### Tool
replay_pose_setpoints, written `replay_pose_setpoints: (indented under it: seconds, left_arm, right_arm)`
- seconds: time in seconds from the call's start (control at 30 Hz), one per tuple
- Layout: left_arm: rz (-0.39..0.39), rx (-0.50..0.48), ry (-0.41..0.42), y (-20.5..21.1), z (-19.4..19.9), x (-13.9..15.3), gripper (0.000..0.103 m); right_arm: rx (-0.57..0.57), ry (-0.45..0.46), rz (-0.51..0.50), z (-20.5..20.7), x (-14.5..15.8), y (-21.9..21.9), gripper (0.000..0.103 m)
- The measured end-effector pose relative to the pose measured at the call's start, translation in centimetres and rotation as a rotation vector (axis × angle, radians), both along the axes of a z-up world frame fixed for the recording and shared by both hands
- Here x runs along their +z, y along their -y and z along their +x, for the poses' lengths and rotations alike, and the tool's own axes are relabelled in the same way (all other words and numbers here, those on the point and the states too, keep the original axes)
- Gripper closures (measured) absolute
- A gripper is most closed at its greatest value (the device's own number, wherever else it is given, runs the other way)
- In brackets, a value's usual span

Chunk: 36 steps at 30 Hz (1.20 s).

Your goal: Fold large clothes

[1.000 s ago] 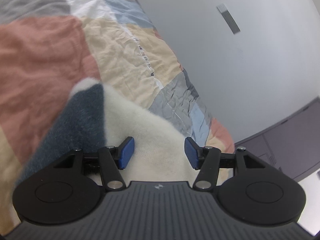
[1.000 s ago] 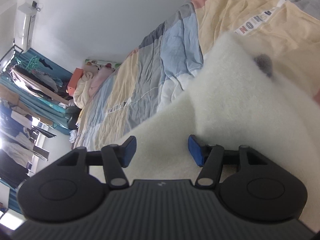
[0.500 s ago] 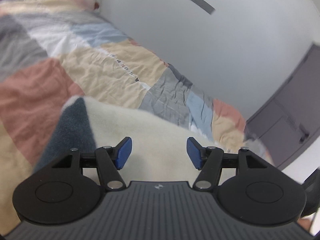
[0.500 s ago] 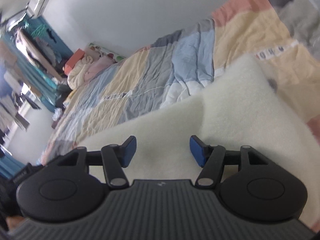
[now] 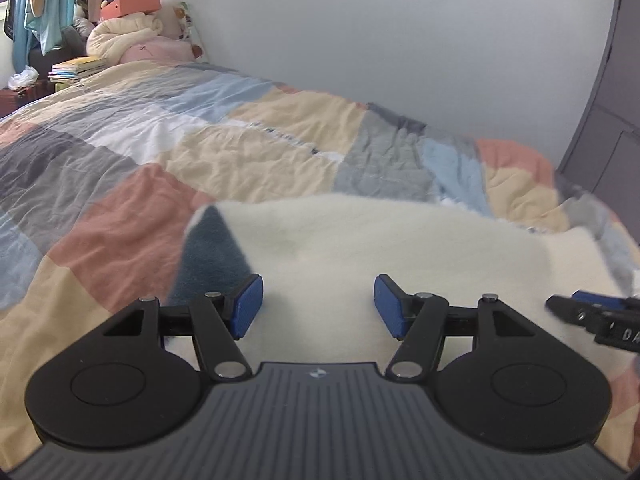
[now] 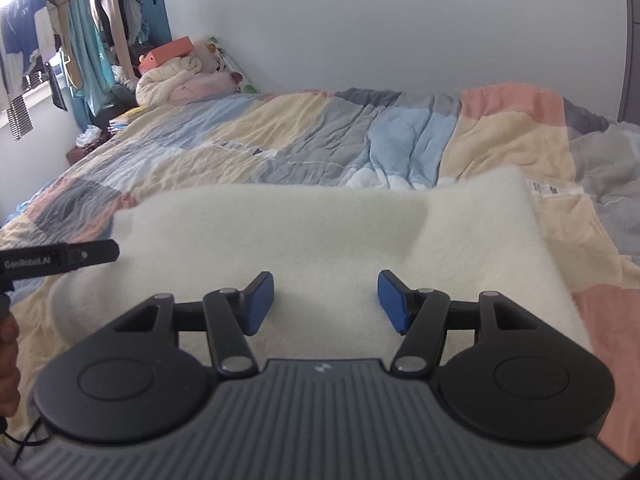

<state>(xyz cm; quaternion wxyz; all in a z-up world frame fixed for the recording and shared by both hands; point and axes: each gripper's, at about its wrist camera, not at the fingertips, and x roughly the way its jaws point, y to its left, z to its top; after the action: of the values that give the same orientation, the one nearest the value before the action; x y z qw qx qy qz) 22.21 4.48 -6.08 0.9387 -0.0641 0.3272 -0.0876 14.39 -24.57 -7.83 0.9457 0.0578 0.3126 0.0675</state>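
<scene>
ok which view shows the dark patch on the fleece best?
Left wrist: the dark patch sits in plain view at the fleece's left edge. Right wrist shows only cream fleece, no patch.

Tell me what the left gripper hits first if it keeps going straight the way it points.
Most likely the cream fleece garment lying on the patchwork quilt. The left gripper points down at it with open jaws and nothing between them. How much of a gap remains is unclear.

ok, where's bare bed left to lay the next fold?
Free: patchwork quilt beyond the cream fleece garment, up to the wall, and the coral and grey squares left of its dark panel. Crowded: the bedding pile at the far end.
</scene>
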Motion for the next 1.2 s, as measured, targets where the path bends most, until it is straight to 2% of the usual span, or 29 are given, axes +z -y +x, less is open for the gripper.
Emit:
replay_pose_setpoints:
  seconds: [0.17, 0.4, 0.67, 0.87, 1.0, 1.07, 1.13, 1.2]
  left_arm:
    - [0.000, 0.003, -0.025, -0.3, 1.9, -1.3, 0.025]
    - [-0.057, 0.024, -0.047, -1.1, 3.7, -2.1, 0.022]
    - [-0.078, 0.031, -0.030, -1.2, 0.9, -0.8, 0.022]
    - [-0.054, 0.040, 0.004, -0.5, -1.7, -0.2, 0.022]
    - [-0.086, 0.058, 0.003, -0.7, -2.5, 0.3, 0.022]
    - [-0.109, 0.071, -0.008, -1.0, -3.1, 0.4, 0.022]
    - [-0.130, 0.078, -0.017, -1.3, -4.1, 0.6, 0.022]
    - [-0.137, 0.074, -0.021, -1.4, -5.2, 0.9, 0.022]
  right_arm:
    - [-0.016, -0.019, -0.021, 1.8, -1.4, -0.2, 0.042]
    - [-0.012, -0.018, -0.031, 3.4, -2.7, -0.3, 0.039]
    - [-0.029, 0.003, -0.018, 0.7, -1.2, -0.5, 0.039]
    - [-0.035, 0.013, 0.010, -2.0, 0.0, -0.6, 0.039]
    - [-0.031, -0.018, 0.120, -3.6, 0.7, -0.4, 0.038]
    - [-0.016, -0.020, 0.190, -4.7, 0.7, -0.4, 0.018]
    - [0.002, -0.040, 0.253, -5.4, 0.2, -0.5, 0.011]
    - [0.020, -0.089, 0.327, -5.6, -0.6, -0.6, 0.011]
